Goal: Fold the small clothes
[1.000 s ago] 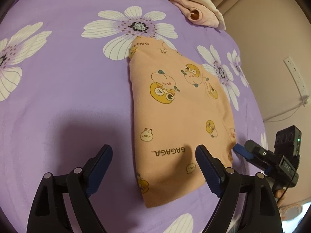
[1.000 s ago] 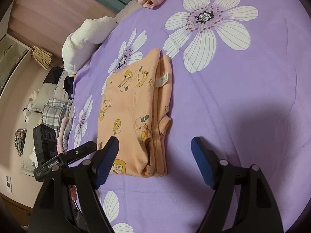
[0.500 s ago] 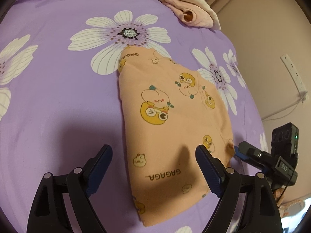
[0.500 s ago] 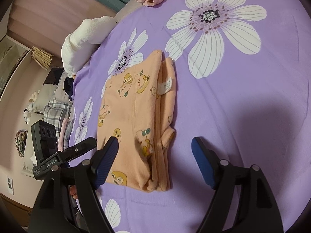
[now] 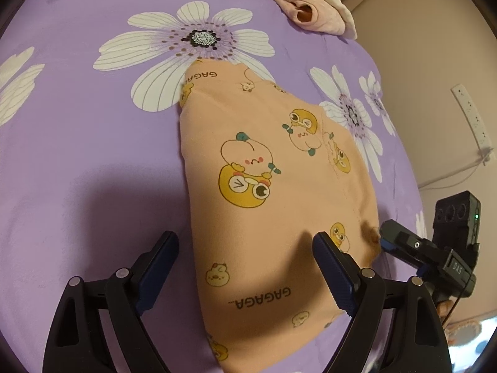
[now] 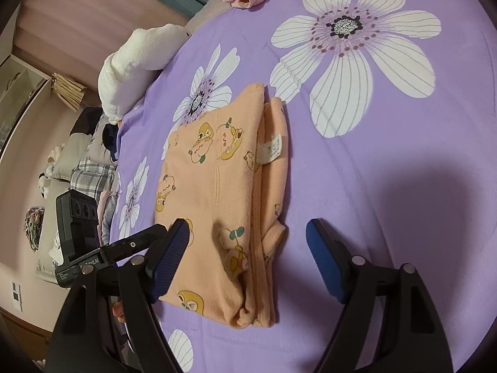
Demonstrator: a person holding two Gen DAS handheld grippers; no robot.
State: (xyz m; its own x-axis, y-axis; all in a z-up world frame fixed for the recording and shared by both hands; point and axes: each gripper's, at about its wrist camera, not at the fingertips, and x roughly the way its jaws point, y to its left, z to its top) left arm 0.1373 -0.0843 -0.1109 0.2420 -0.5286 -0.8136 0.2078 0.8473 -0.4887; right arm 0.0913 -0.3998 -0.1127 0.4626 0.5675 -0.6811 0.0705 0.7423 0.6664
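Since a second ago the left gripper [image 5: 245,275] has crept forward over the cloth, so the garment's near end now lies further under its fingers; the right gripper [image 6: 247,261] has barely shifted. Both stand with jaws wide apart and nothing between the pads.

Nearest the left gripper is the near end of the folded peach cotton garment printed with yellow cartoon ducks [image 5: 267,192], lying flat on the purple bedspread with large white daisies [image 5: 77,155]. From the right wrist view the same garment [image 6: 214,192] shows its stacked side: several layers meet in a thick folded edge on the right, with a small white care label [image 6: 271,149] poking out higher up. The right gripper's left finger hangs over the cloth and its right finger over bare bedspread, so it straddles that layered edge.

The garment looks light, soft and limp, with no stiffness of its own; it will sag and the layers may slide apart if lifted by one corner. I judge the best hold is at the two near corners, each pinch taking every layer together, then carrying the near end over toward the far end.

Further off, a rolled pink and cream bundle of clothes [image 5: 310,9] lies at the far edge of the bed. Beyond the bed's left side, in the right wrist view, sits a fluffy white blanket [image 6: 136,62].
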